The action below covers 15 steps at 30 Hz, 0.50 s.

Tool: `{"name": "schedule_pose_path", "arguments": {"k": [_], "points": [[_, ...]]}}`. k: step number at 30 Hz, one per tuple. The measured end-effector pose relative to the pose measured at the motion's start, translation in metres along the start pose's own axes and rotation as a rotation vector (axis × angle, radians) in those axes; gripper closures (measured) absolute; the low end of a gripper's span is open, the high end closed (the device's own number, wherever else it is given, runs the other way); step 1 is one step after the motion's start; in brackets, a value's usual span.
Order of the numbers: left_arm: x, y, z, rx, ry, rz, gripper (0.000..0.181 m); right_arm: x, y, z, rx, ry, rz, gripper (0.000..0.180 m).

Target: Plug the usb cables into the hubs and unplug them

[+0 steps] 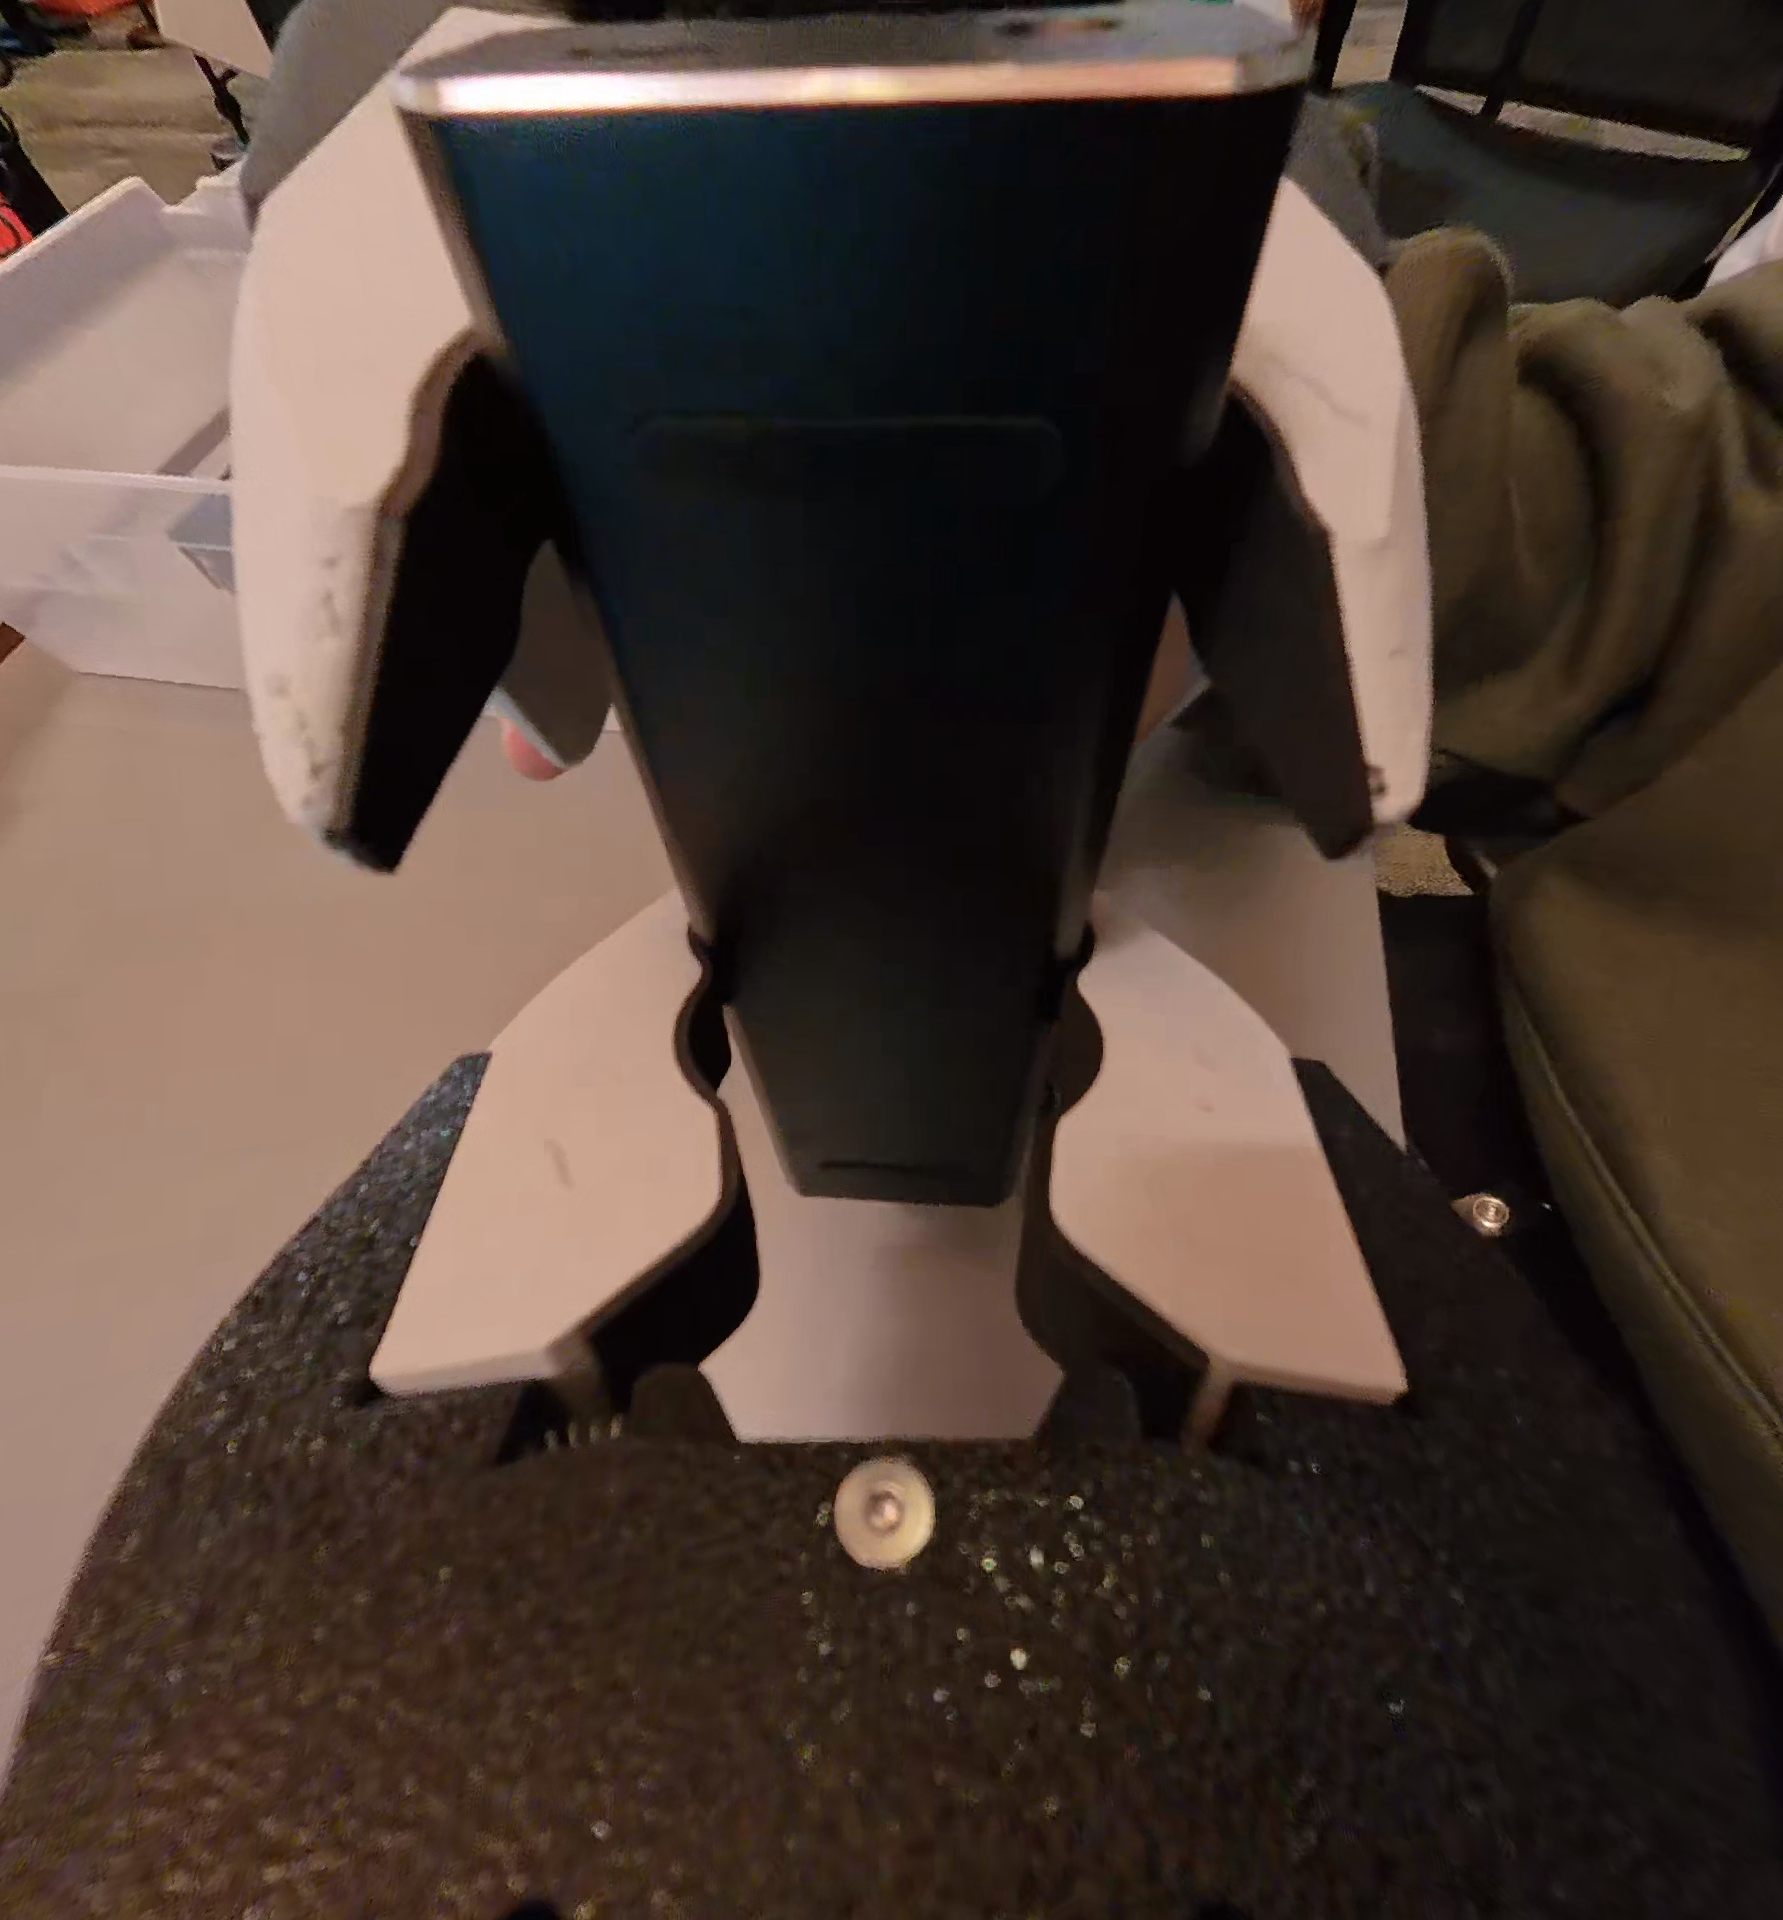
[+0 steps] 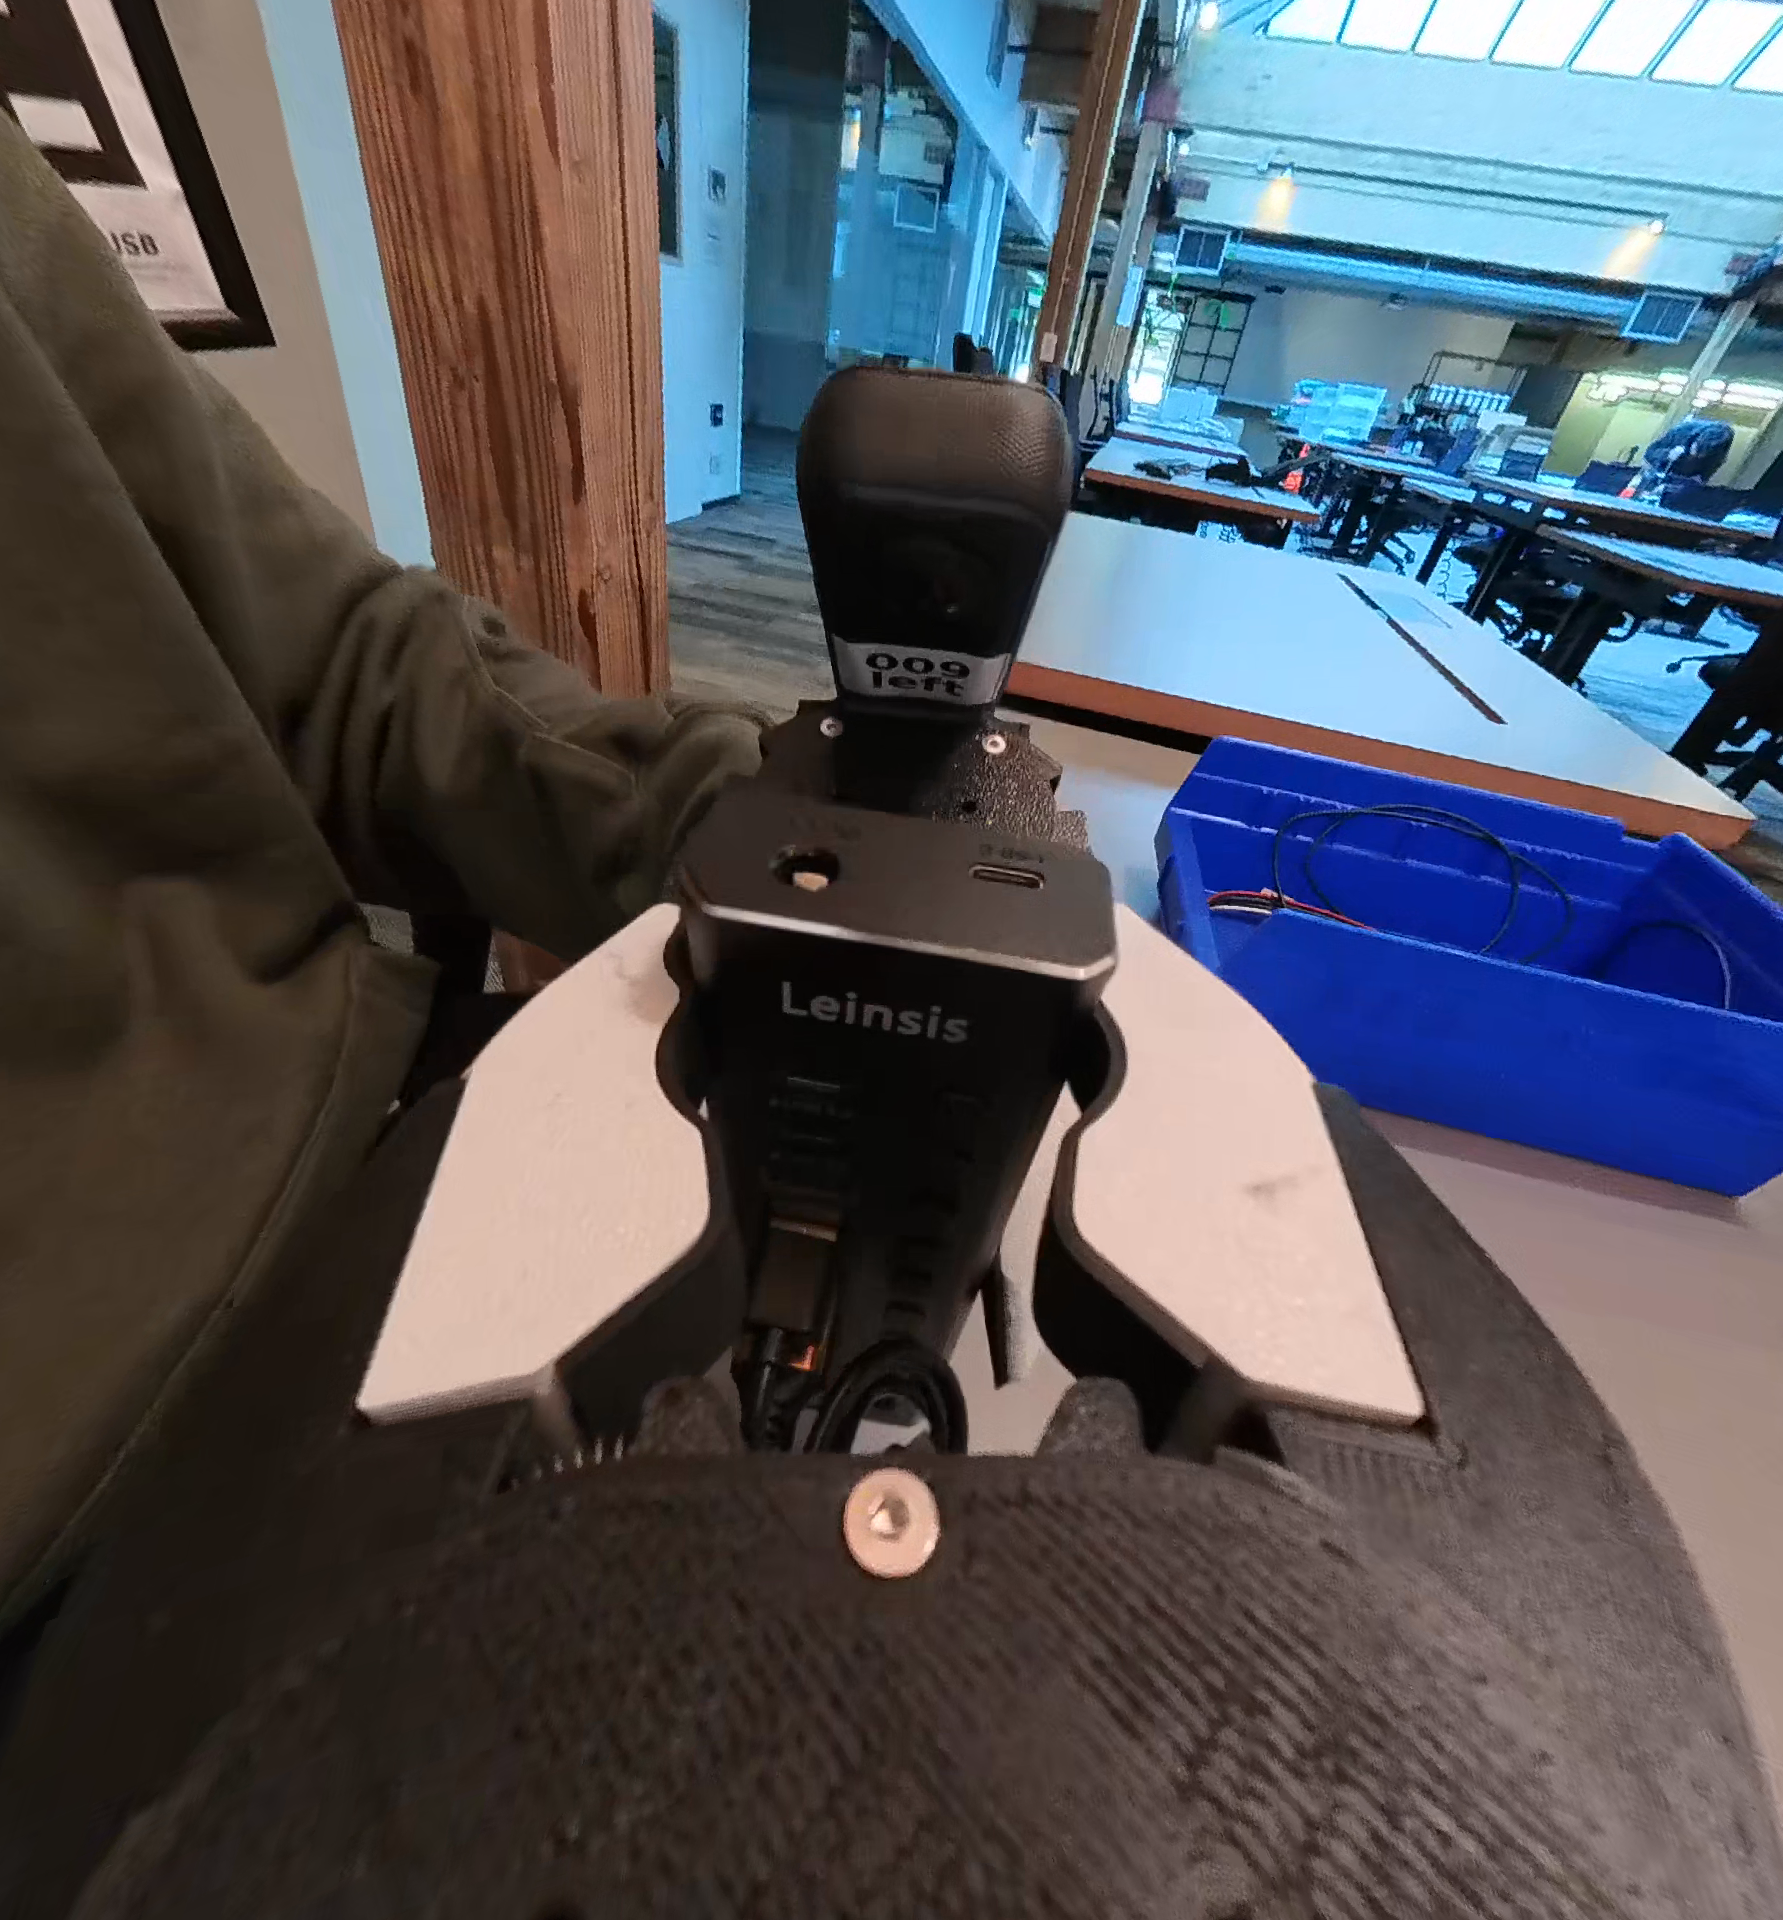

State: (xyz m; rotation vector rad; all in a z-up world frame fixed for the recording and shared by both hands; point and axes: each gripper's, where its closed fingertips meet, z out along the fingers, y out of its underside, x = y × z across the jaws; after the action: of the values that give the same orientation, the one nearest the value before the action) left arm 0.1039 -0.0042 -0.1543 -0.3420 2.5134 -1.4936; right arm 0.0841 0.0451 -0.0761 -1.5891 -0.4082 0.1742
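Pale tabletop (image 1: 139,1039) and a white plastic tray (image 1: 66,436) fill the background of the left wrist view, with an olive-green sleeve (image 1: 1645,520) reaching in from the right. At centre, the left gripper (image 1: 892,956) is clamped on the near, narrow-looking end of the dark blue-black slab-shaped USB hub with a silver end rim (image 1: 866,623), plain underside toward the camera. Farther along, the white fingers (image 1: 295,582) of the right gripper flank the same hub, apparently so that the body is braced from both ends and cannot twist while a plug is worked.

Rows of desks in an open workshop hall, a wooden post (image 2: 513,312) and a blue plastic bin (image 2: 1489,997) holding thin loose wires sit behind the action in the right wrist view. The right gripper (image 2: 892,935) looks closed against the hub's (image 2: 887,1122) sides, port face toward the lens. A black USB cable plug (image 2: 793,1278) appears seated in a port at the near end, its cable (image 2: 887,1392) looping at the gripper's base. Beyond the hub's far end stands the left gripper's black camera housing (image 2: 928,540); its fingers are hidden here. Judging by the seated plug, the plugging step seems done for this cable and pulling it out is likely next, with a slip of the hub the main risk.
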Motion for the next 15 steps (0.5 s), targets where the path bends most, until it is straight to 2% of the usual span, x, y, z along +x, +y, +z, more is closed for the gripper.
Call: {"name": "schedule_pose_path", "arguments": {"k": [4,6,9,12,15], "points": [[0.000,0.009,0.004,0.037,-0.001,-0.021,0.122,0.002,0.014,0.003,-0.102,0.029,0.017,0.110],[-0.006,0.014,0.003,0.071,-0.031,-0.068,0.122,0.015,0.020,0.003,-0.138,0.124,0.022,0.109],[-0.017,0.021,-0.005,0.129,-0.055,-0.122,0.122,0.039,0.013,-0.007,-0.102,0.280,0.067,0.096],[-0.026,0.023,-0.020,0.204,-0.071,-0.157,0.122,0.047,0.004,-0.017,-0.056,0.340,0.096,0.105],[-0.029,0.022,-0.032,0.236,-0.091,-0.120,0.122,0.042,0.009,-0.010,-0.085,0.321,0.075,0.110]]}}
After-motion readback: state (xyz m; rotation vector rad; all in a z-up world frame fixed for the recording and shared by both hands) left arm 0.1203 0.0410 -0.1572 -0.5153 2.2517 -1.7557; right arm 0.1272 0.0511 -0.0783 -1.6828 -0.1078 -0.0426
